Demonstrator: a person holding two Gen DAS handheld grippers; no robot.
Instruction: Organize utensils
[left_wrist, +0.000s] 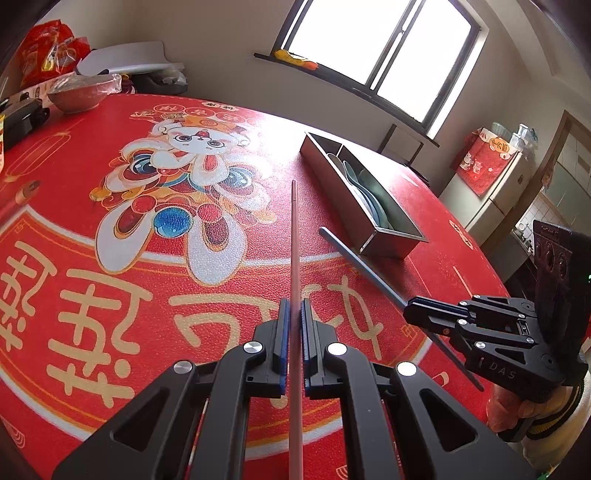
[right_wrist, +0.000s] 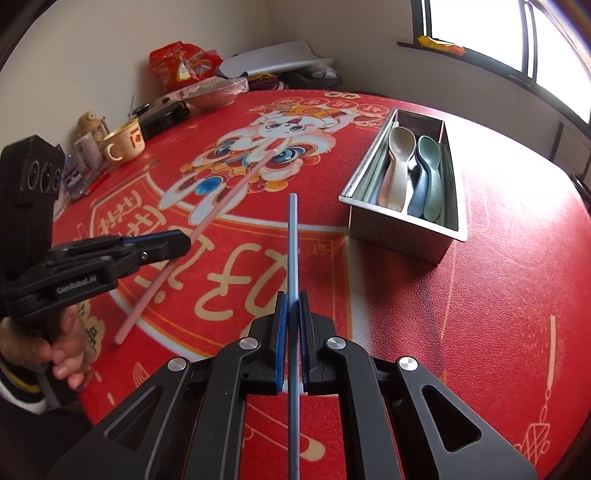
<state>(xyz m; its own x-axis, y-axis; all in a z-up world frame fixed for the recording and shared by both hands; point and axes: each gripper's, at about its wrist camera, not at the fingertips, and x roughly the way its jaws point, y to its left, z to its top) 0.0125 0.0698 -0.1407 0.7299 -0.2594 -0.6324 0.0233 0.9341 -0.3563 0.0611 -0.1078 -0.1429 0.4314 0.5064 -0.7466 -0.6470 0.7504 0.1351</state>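
My left gripper (left_wrist: 293, 310) is shut on a pink chopstick (left_wrist: 295, 236) that points away over the red tablecloth; from the right wrist view the same gripper (right_wrist: 184, 242) and pink chopstick (right_wrist: 218, 208) show at the left. My right gripper (right_wrist: 292, 302) is shut on a blue chopstick (right_wrist: 292, 240), its tip aimed forward; in the left wrist view this gripper (left_wrist: 410, 314) and blue chopstick (left_wrist: 354, 258) appear at the right. A steel utensil box (right_wrist: 399, 232) (left_wrist: 391, 247) stands to the right, holding several spoons (right_wrist: 397, 162) and chopsticks.
Along the far edge of the round table (right_wrist: 480, 314) sit a bowl (right_wrist: 212, 98), a mug (right_wrist: 123, 146), a black case (right_wrist: 162, 114), snack bags (right_wrist: 181, 64) and bottles. A window (left_wrist: 380, 44) lies beyond the table. A person's hand (right_wrist: 62, 354) holds the left gripper.
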